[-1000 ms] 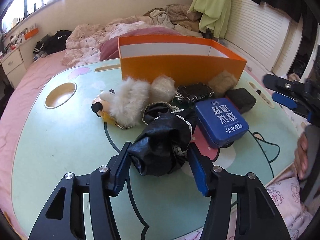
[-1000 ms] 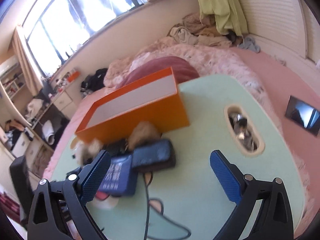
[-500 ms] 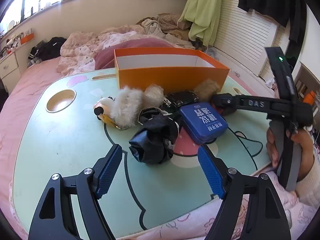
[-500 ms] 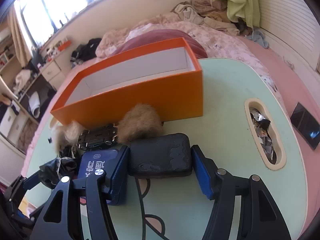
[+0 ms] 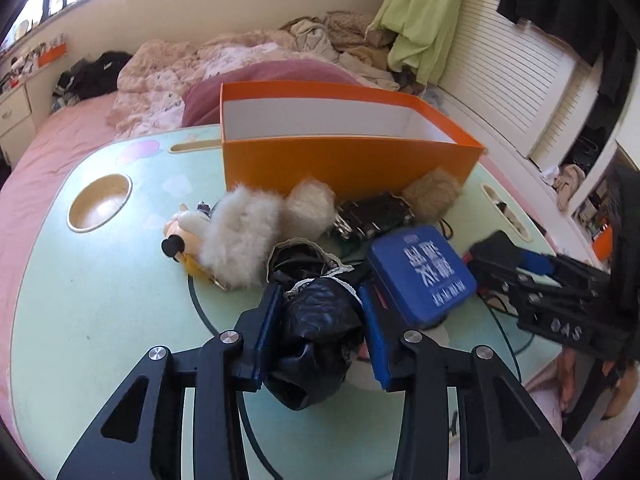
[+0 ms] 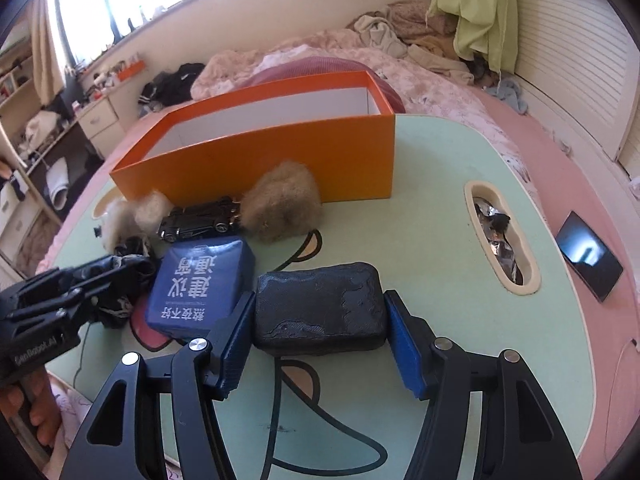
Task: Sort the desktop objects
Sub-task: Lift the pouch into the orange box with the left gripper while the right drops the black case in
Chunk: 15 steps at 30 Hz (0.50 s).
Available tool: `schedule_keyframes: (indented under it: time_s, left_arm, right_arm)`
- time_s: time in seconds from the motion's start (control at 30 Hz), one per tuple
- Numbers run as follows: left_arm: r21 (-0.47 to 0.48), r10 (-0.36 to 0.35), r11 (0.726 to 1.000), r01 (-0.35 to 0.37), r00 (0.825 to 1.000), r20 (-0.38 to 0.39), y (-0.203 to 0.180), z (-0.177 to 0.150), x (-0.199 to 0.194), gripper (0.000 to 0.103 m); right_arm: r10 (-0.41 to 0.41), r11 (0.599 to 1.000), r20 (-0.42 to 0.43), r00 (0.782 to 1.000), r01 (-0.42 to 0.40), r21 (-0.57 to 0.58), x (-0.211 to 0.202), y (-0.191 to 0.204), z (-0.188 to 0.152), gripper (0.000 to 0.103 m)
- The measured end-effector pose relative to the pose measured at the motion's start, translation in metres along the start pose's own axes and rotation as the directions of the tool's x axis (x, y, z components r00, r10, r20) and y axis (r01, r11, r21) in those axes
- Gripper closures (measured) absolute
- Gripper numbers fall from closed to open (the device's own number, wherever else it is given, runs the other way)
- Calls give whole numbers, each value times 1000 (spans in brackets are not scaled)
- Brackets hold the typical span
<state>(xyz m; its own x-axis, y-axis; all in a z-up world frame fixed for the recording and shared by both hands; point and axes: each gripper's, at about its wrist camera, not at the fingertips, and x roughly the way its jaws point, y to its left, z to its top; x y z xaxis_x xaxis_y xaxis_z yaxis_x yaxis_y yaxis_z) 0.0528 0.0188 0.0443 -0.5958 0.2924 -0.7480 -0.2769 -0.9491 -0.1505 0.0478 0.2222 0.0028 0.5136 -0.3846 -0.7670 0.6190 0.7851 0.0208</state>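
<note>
My left gripper (image 5: pixel 320 336) is shut on a crumpled black bag (image 5: pixel 316 344) with a lace edge, low over the green table (image 5: pixel 100 320). My right gripper (image 6: pixel 318 332) is shut on a black zip case (image 6: pixel 320 308), which rests on the table. The orange box (image 5: pixel 344 160) stands open at the back; it also shows in the right wrist view (image 6: pixel 272 148). In front of it lie a blue tin (image 5: pixel 424 272), a black toy car (image 6: pixel 200 220), a brown fluffy ball (image 6: pixel 282 200), a cream fluffy ball (image 5: pixel 312 206) and a white plush toy (image 5: pixel 228 240).
A round cup recess (image 5: pixel 100 202) sits at the table's left. A slot holding foil wrappers (image 6: pixel 500 236) sits at the right. A phone (image 6: pixel 590 256) lies on the pink bed beyond. A black cable (image 5: pixel 500 312) runs near the tin.
My left gripper moved forward and closed on the black bag. My right gripper closed on the black case and drew it slightly toward me.
</note>
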Motion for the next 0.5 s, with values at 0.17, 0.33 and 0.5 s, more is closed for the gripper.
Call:
schedule_keyframes:
  time_s: [0.17, 0.33, 0.5]
  left_arm:
    - [49, -56, 997, 55, 998, 5, -5, -27, -27, 62]
    - [-5, -43, 999, 43, 999, -15, 6, -33, -25, 34]
    - [-30, -50, 998, 50, 999, -3, 10, -29, -25, 34]
  right_arm:
    - [-9, 1000, 26, 1000, 8, 23, -4, -5, -3, 23]
    - [-74, 997, -12, 997, 73, -38, 6, 7, -3, 20]
    - [-69, 994, 18, 997, 71, -86, 2, 15, -9, 43]
